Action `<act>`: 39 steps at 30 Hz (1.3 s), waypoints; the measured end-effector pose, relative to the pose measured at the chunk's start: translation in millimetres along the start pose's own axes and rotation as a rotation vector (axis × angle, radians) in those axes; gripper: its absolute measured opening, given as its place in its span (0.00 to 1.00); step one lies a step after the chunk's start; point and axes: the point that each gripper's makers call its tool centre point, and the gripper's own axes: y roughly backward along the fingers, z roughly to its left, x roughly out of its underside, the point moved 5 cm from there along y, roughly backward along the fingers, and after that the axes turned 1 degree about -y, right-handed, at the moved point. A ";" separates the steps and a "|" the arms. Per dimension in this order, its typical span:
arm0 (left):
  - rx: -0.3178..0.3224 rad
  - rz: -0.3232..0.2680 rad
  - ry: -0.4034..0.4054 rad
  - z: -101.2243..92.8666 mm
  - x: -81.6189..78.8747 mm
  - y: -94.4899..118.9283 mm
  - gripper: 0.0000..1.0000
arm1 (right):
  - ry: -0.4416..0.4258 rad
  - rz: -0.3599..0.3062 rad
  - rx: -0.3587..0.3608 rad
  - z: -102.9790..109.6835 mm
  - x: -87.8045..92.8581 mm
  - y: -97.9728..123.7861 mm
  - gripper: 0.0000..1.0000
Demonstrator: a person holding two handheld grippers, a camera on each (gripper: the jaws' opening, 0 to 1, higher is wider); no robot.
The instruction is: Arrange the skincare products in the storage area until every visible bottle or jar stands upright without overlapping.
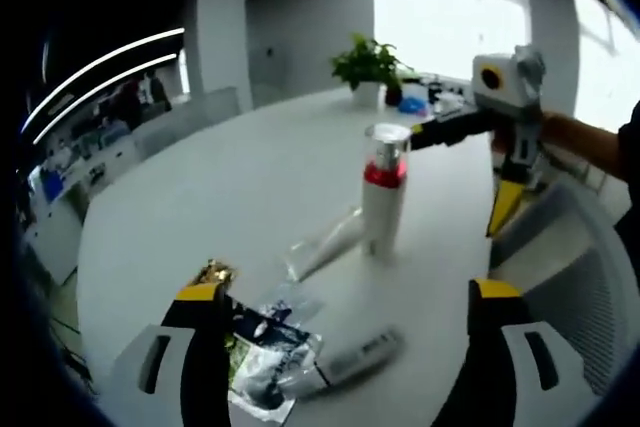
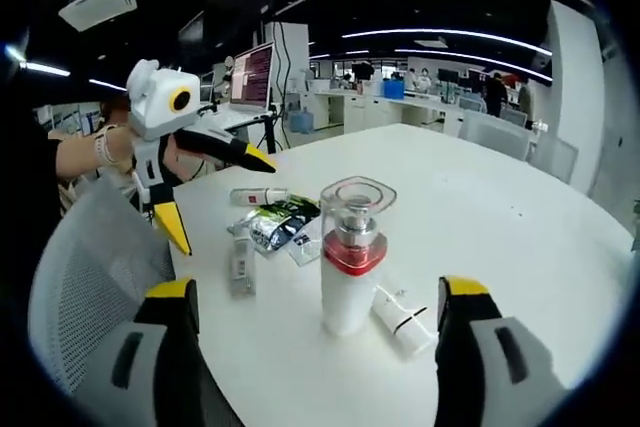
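A white pump bottle with a red band and a clear cap stands upright on the white table. A white tube lies flat against its base. Crumpled sachets and a small grey tube lie nearer the table edge, with another small tube beyond. My left gripper is open, jaws wide, above the sachets. My right gripper is open beside the bottle and holds nothing.
A potted plant and small items stand at the table's far side. Grey mesh chairs sit at the near table edge. A person's hand holds the left gripper. Office desks and a monitor lie beyond.
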 end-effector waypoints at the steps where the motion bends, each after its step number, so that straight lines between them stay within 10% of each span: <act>1: -0.015 0.002 0.001 2.0 1.7 4.2 0.97 | 0.005 -0.001 0.003 0.2 -0.8 0.3 0.99; 39: -0.161 0.006 0.081 43.6 44.8 56.3 0.97 | 0.089 0.119 -0.024 -18.0 4.7 -9.9 1.00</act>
